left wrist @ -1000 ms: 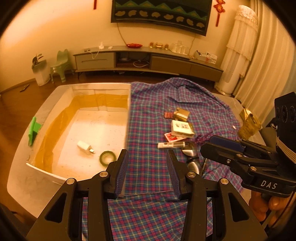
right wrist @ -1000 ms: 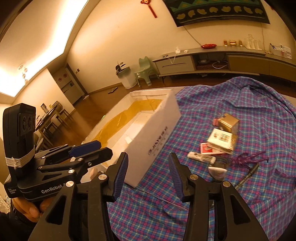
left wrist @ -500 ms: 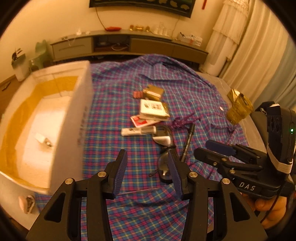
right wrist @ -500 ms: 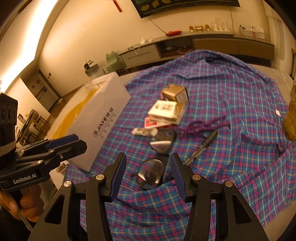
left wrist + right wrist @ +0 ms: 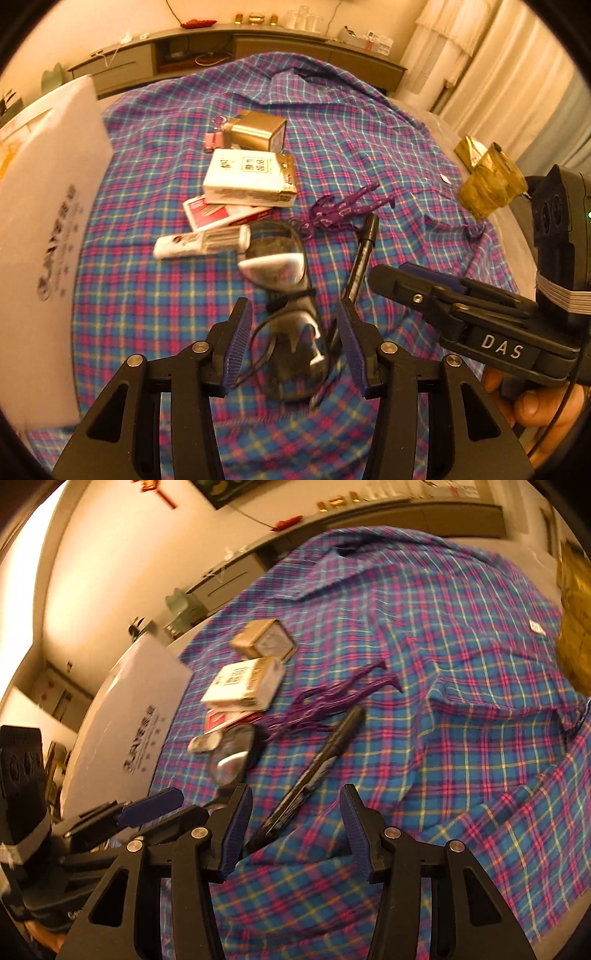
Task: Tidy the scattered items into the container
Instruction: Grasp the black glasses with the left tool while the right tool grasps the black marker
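Both grippers have closed in on the glasses (image 5: 286,295) since a second ago | left gripper (image 5: 295,343): jaws apart, near lens between them | right gripper (image 5: 295,825): jaws apart, black marker (image 5: 314,771) beside the glasses, its end between them | white container (image 5: 40,236) left of the glasses on plaid cloth (image 5: 369,147)

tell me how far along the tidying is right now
Done: nothing that these views can confirm; only the outer wall of the white box shows, not its inside. In hand: nothing. The left gripper is open around the glasses; the right gripper is open over the black pen. Left on the plaid shirt: card boxes, white tube, purple figure.
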Tool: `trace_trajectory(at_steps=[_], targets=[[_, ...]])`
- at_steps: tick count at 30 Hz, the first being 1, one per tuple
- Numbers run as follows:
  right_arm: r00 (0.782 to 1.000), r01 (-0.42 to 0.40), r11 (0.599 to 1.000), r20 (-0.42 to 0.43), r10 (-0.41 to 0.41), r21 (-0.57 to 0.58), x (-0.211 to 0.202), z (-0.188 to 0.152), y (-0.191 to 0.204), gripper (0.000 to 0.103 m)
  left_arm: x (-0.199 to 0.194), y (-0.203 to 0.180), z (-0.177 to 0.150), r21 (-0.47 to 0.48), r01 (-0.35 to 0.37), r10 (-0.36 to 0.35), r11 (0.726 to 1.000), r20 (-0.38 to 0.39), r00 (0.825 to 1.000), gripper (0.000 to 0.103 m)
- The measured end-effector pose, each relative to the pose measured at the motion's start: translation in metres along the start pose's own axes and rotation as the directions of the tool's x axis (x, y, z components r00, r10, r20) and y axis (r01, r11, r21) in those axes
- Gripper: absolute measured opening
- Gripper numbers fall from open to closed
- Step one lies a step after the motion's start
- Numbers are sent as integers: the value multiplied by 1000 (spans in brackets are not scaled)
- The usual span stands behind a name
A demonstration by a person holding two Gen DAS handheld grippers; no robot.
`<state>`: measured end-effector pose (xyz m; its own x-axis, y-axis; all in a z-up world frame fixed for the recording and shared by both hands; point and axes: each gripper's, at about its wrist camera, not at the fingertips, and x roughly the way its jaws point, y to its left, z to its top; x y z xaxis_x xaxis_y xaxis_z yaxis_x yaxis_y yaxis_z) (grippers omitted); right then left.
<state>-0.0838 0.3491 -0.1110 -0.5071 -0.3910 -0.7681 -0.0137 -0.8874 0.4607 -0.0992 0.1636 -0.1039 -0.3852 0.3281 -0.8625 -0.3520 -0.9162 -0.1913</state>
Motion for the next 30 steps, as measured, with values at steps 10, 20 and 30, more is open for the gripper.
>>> trace_trajectory(at_steps=[10, 20, 30], targets=[[995, 100, 981, 7, -100, -167, 34, 9, 23, 32, 35, 4, 0, 20, -75, 75, 997, -6, 997, 51], [999, 27, 996, 31, -25, -88, 22, 9, 10, 19, 12, 18, -5, -6, -32, 32, 999, 50, 998, 39], [996, -35, 998, 78, 39, -50, -6, 8, 23, 13, -19, 29, 2, -46, -15, 21, 999, 116, 993, 32]])
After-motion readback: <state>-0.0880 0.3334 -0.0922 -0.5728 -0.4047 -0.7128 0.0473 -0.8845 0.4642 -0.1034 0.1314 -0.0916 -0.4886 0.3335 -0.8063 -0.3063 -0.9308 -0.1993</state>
